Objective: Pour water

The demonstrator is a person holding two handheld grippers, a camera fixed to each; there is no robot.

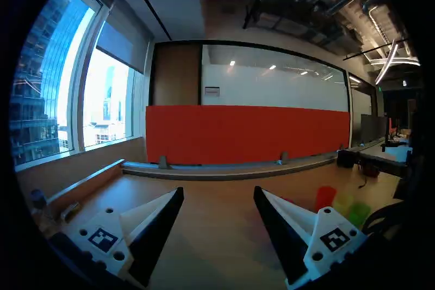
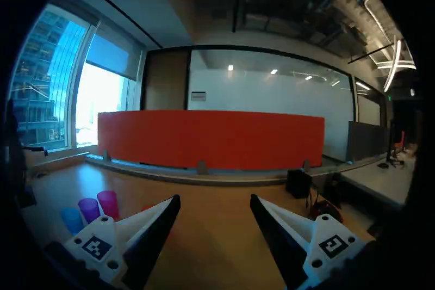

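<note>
we find the left gripper point(image 1: 217, 189) wide, empty, red cup point(image 1: 325, 197) to its right; right gripper point(image 2: 215, 196) likewise, purple cup point(image 2: 88, 208) to its left.

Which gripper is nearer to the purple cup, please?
Right, probably. The purple cup stands close by one finger of the right gripper; the left gripper instead has a red cup, yellow cup and green cup on its right.

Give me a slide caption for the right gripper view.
Open right gripper over wooden desk, coloured cups at image left, orange divider behind.
</note>
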